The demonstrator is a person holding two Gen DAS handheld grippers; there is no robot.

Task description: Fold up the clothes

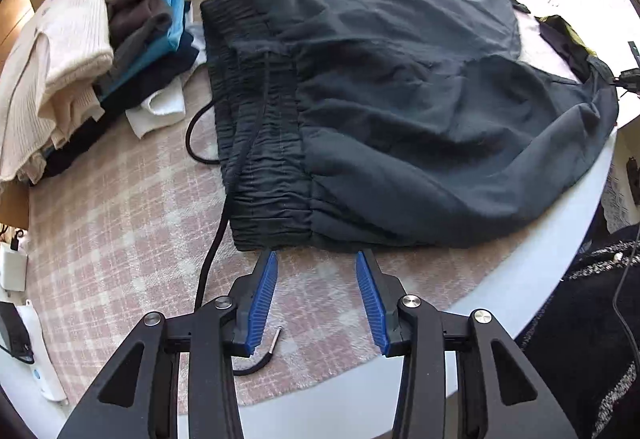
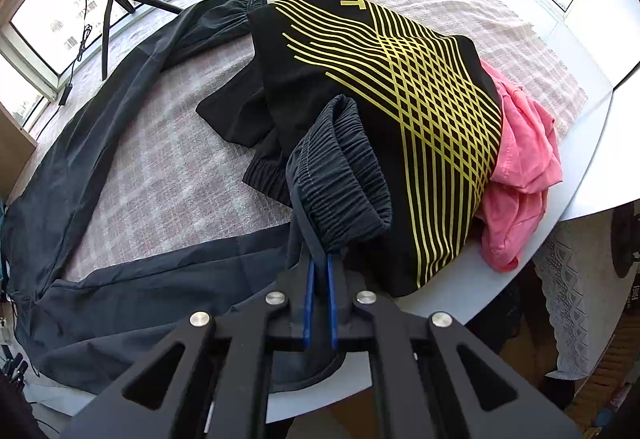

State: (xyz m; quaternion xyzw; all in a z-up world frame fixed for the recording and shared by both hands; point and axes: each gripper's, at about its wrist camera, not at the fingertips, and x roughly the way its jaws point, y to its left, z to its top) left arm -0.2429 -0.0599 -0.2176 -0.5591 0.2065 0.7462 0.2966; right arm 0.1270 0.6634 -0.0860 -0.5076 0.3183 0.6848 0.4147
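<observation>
On the black shirt (image 2: 400,87), unreadable yellow lettering (image 2: 352,3)

Matt dark cloth trousers (image 1: 400,99); fuzzy checked blanket (image 1: 140,219).

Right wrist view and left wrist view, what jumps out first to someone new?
The black top with yellow crossing lines dominates mid-table, a pink garment bunched at its right. The right gripper pinches the dark trousers' elastic cuff. The left gripper stands open before the waistband.
</observation>
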